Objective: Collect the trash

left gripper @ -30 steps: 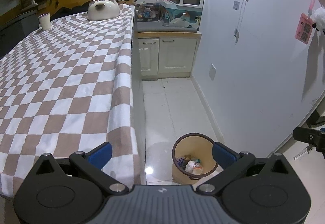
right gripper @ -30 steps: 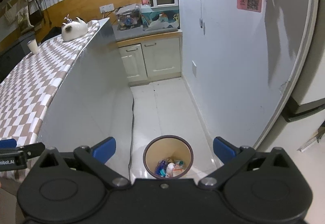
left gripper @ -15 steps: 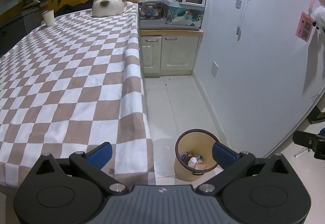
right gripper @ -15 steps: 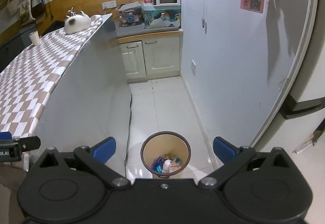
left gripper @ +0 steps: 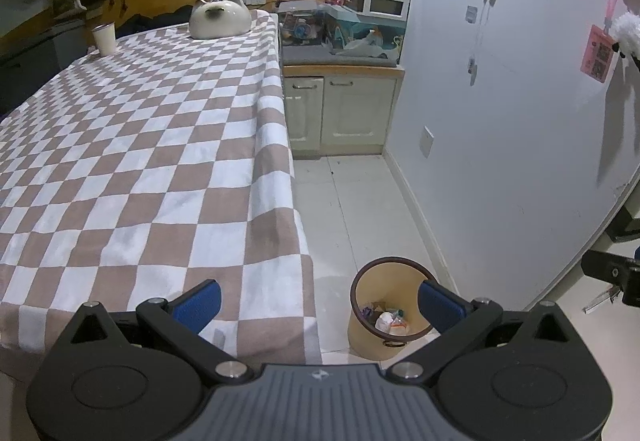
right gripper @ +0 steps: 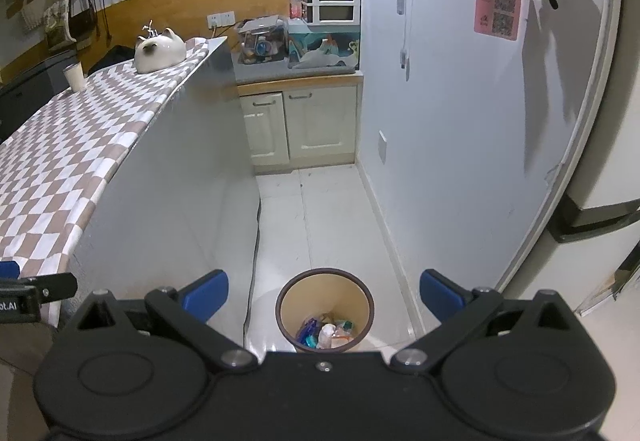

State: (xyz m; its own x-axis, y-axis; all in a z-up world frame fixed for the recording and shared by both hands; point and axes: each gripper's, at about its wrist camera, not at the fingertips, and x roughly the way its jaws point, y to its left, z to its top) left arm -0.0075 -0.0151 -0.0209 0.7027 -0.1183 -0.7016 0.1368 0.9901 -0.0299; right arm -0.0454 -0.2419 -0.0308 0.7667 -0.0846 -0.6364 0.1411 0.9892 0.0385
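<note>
Left wrist view has the left gripper (left gripper: 318,299) hanging over the near right corner of the checkered tablecloth (left gripper: 140,161), fingers spread wide with nothing between them. Down on the white floor just right of the table sits the trash bin (left gripper: 362,337), tan with a dark rim, and there's a small pile of trash (left gripper: 386,321) in the bottom, wrappers and a white crumpled bit. At the far end of the table there's a cat-shaped ceramic pot (left gripper: 218,19) and a paper cup (left gripper: 105,39) off to its left.

Right wrist view looks straight down the narrow aisle, and the right gripper (right gripper: 324,295) is also wide open and holding nothing. The bin shows between its blue pads (right gripper: 206,293), close in, and you can see the trash inside from above. Far end is a cream cabinet (right gripper: 304,127) with cluttered stuff on top.
</note>
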